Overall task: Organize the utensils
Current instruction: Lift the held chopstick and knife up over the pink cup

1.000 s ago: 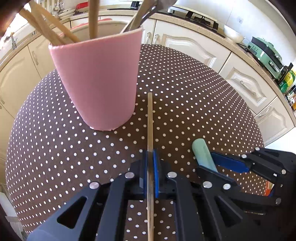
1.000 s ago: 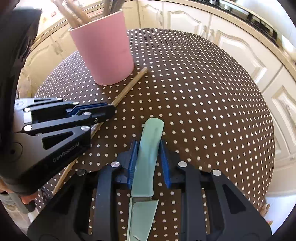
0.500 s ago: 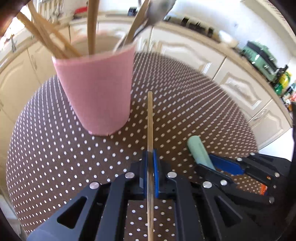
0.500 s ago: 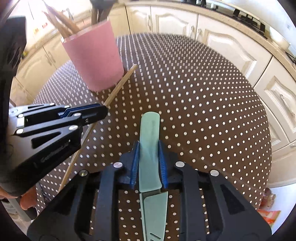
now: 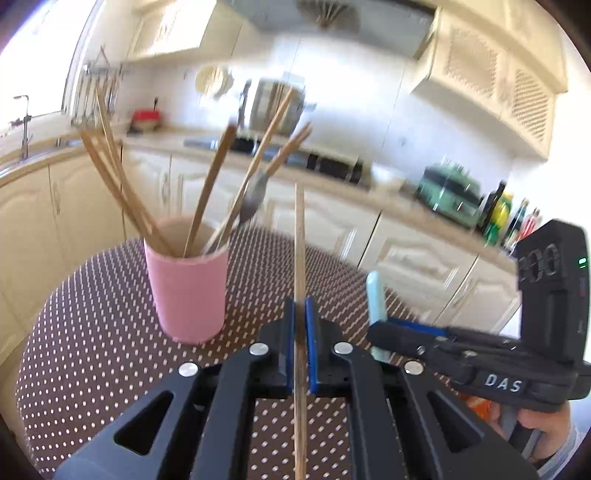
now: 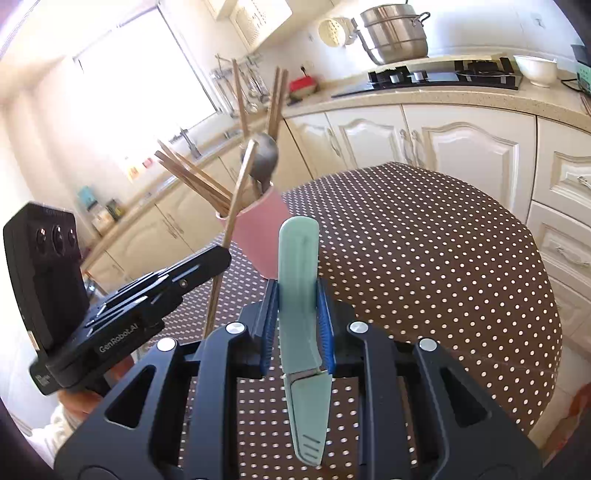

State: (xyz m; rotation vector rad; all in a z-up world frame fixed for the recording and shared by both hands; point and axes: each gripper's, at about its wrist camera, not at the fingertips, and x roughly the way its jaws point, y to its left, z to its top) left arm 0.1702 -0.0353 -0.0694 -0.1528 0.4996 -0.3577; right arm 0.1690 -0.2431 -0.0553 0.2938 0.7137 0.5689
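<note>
Utensils, two of them, were held clear of the dotted tablecloth: a wooden chopstick clamped between the pads of the left gripper, and a pale green knife gripped by its handle in the right gripper. The left wrist view showed the chopstick running straight forward between the closed blue pads, its tip level with the blurred counter, and the pink cup standing on the cloth to the left, holding several wooden sticks and a metal spoon. It also showed the right gripper from the side, with the knife handle's end projecting upward and a hand beneath. The right wrist view alone showed the knife's sheathed blade extending back toward the camera, the left gripper at left, and the cup partly hidden behind the knife handle. The stove and pot appeared sharp only there.
</note>
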